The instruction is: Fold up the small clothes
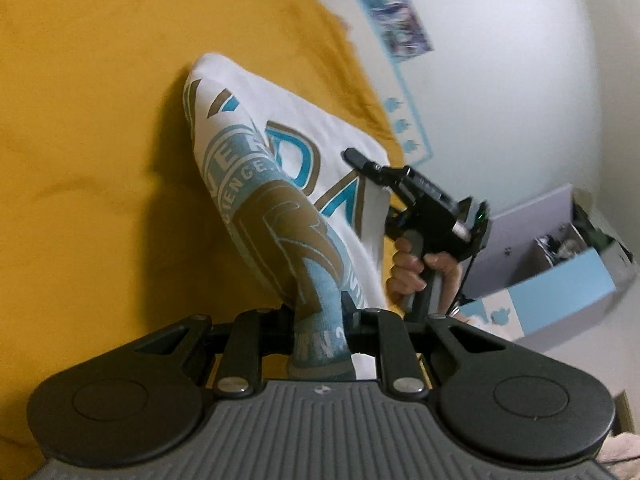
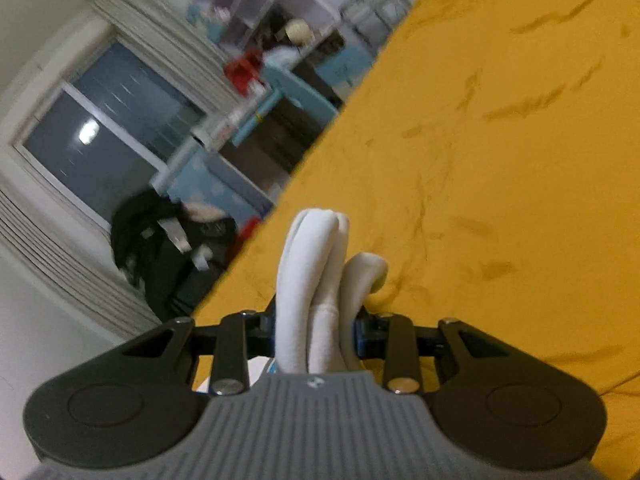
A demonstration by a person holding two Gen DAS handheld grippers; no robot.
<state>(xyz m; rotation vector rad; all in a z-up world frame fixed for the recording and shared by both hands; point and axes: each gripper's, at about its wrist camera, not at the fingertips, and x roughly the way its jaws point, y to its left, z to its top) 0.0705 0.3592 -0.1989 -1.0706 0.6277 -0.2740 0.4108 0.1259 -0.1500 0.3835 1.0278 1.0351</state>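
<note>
A small white garment (image 1: 280, 168) with a blue and gold print hangs stretched above a yellow bedspread (image 1: 88, 152). My left gripper (image 1: 320, 324) is shut on its printed edge, right in front of the camera. My right gripper (image 1: 366, 166) shows in the left wrist view, shut on the garment's other edge, with a hand on its handle. In the right wrist view my right gripper (image 2: 316, 320) is shut on bunched white folds of the garment (image 2: 312, 264) over the bedspread (image 2: 500, 160).
A white wall with posters (image 1: 404, 28) rises beyond the bed. Blue and white shelves and boxes (image 1: 560, 280) stand at the right. The right wrist view shows a window (image 2: 100, 128), cluttered shelves (image 2: 280, 60) and a dark bundle (image 2: 160, 236) past the bed's edge.
</note>
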